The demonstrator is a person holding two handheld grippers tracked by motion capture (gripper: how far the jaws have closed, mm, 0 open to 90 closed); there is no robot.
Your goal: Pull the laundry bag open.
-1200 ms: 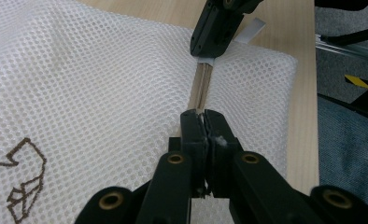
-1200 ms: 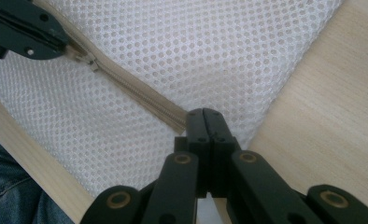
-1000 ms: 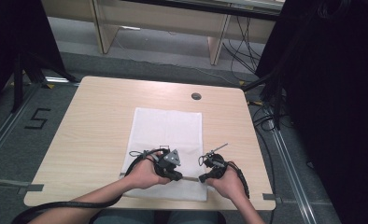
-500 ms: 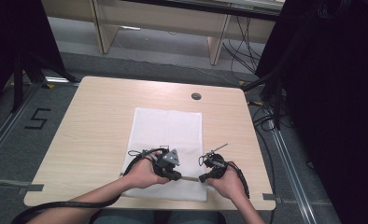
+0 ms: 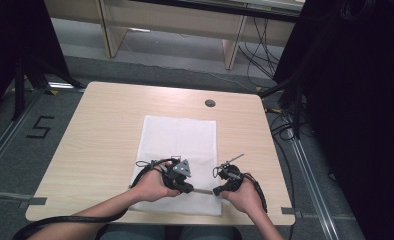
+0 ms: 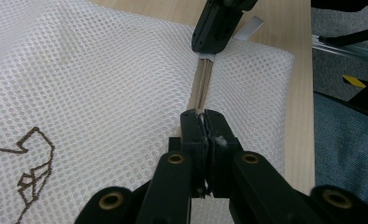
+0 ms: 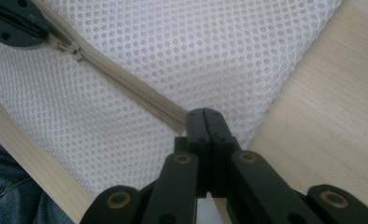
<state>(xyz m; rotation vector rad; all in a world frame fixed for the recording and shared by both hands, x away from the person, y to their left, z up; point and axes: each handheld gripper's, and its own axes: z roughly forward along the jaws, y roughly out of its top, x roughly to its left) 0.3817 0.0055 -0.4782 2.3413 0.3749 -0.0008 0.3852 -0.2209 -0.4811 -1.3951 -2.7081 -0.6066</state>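
We are looking at a white mesh bag (image 5: 180, 160) lying flat on a wooden table (image 5: 100, 130), toward its near edge. A beige zipper (image 7: 126, 86) is running across the near part of the bag.

The left gripper (image 6: 201, 122) is pinching the zipper with its jaws closed on it; in the left gripper view the zipper is stretching away from the jaw tips toward the other gripper. The right gripper (image 7: 204, 116) is clamping the far right end of the zipper, jaws pressed together, close to the bag's right edge. In the right gripper view a small metal slider (image 7: 74, 50) is sitting on the zipper just beside the left gripper.

From the high view, both grippers are resting low over the near end of the bag, the left hand (image 5: 152, 186) and the right hand (image 5: 245, 196) near each other, with the zipper taut between them. A brown printed figure (image 6: 30, 172) is showing on the mesh left of the left gripper.
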